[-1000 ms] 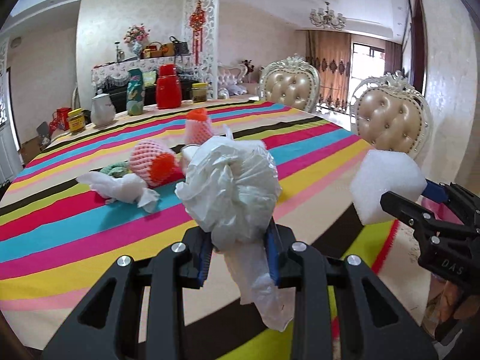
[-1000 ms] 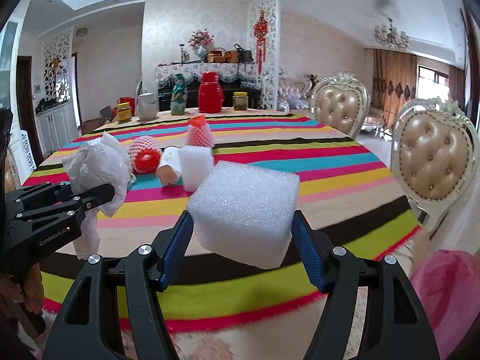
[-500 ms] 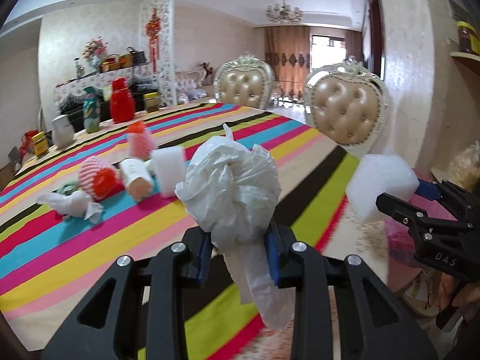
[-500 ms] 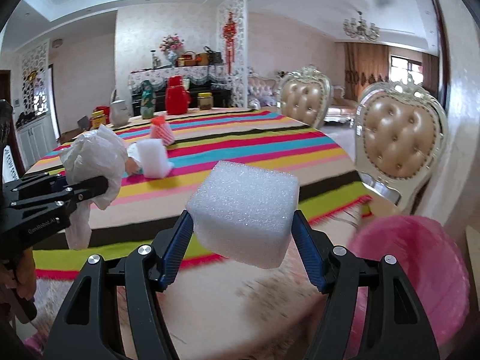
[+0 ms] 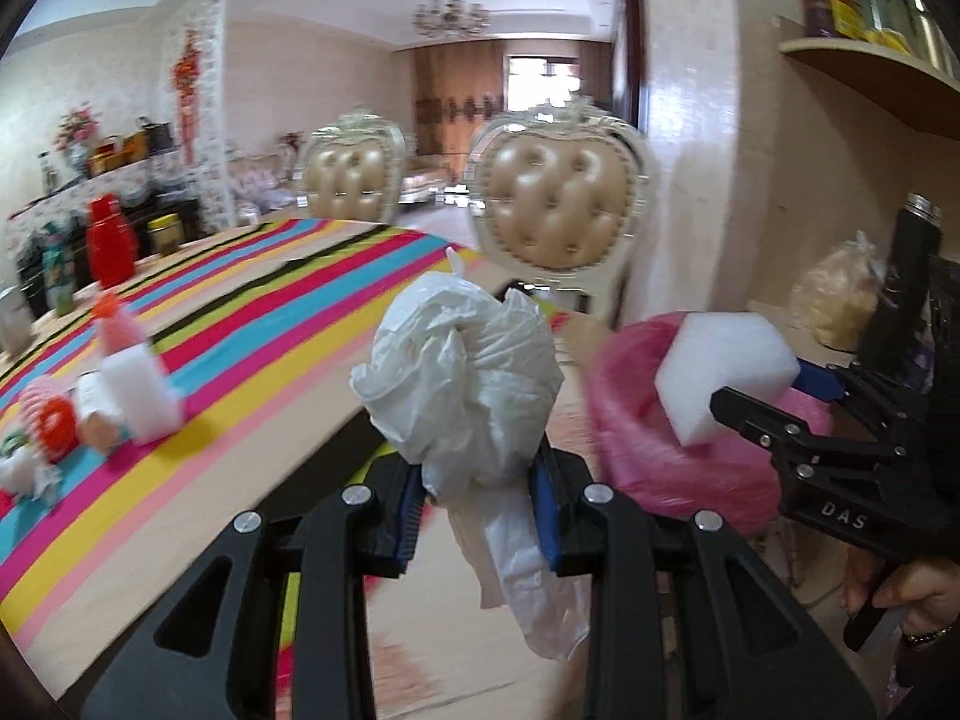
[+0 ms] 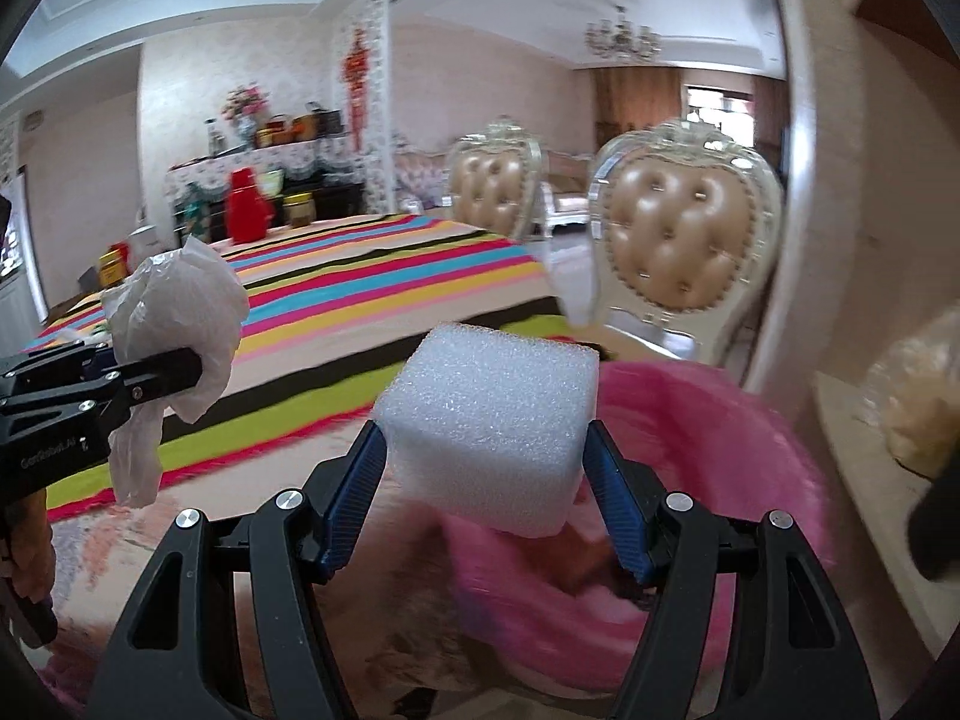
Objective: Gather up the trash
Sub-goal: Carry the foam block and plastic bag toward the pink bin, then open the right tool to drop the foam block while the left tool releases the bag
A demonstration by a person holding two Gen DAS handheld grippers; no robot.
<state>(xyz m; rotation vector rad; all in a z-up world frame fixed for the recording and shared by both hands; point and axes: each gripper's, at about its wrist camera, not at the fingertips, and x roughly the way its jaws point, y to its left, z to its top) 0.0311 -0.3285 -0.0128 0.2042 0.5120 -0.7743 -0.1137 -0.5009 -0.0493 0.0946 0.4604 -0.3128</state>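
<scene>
My left gripper (image 5: 477, 483) is shut on a crumpled white plastic bag (image 5: 462, 378), whose tail hangs down below the pads. My right gripper (image 6: 486, 468) is shut on a white foam block (image 6: 489, 420), held just above a bin lined with a pink bag (image 6: 720, 462). In the left wrist view the foam block (image 5: 726, 372) and the pink-lined bin (image 5: 648, 420) sit to the right of the plastic bag. In the right wrist view the plastic bag (image 6: 180, 312) hangs at the left, over the table's edge.
The striped tablecloth (image 5: 252, 360) carries more litter at the left: a foam block (image 5: 138, 396), red-and-white fruit nets (image 5: 51, 426) and crumpled paper. Two padded chairs (image 5: 555, 204) stand behind the bin. A shelf and counter with a bag (image 5: 834, 300) are on the right.
Both grippers have swung to the right, away from the table's middle and past its edge, each keeping its hold. The pink-lined bin has come into view under the foam block.
</scene>
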